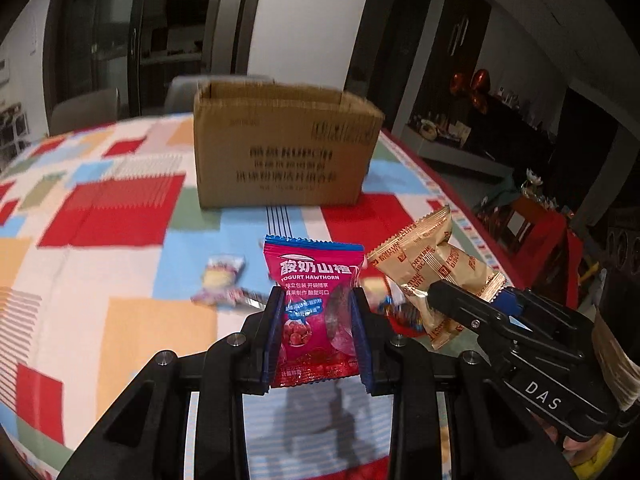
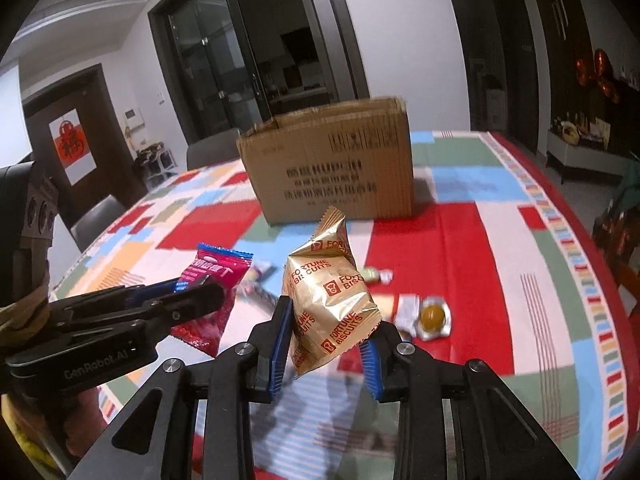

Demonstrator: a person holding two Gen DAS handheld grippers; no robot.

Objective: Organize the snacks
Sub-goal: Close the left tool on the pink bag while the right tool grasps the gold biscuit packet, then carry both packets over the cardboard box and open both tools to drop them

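Patchwork tablecloth (image 1: 120,240) under my jaws; open cardboard box (image 1: 280,148) well ahead of both; my left gripper (image 1: 316,336) clamped on pink hawthorn packet (image 1: 314,292); my right gripper (image 2: 326,344) clamped on gold biscuit packet (image 2: 324,292); small wrapped candies (image 2: 432,316) just beyond right jaws

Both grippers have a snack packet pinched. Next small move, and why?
Probably carry both forward over the cardboard box. The left gripper is shut on the pink hawthorn packet, the right gripper on the gold biscuit packet, both clear of the tablecloth; the box stands open-topped just ahead.
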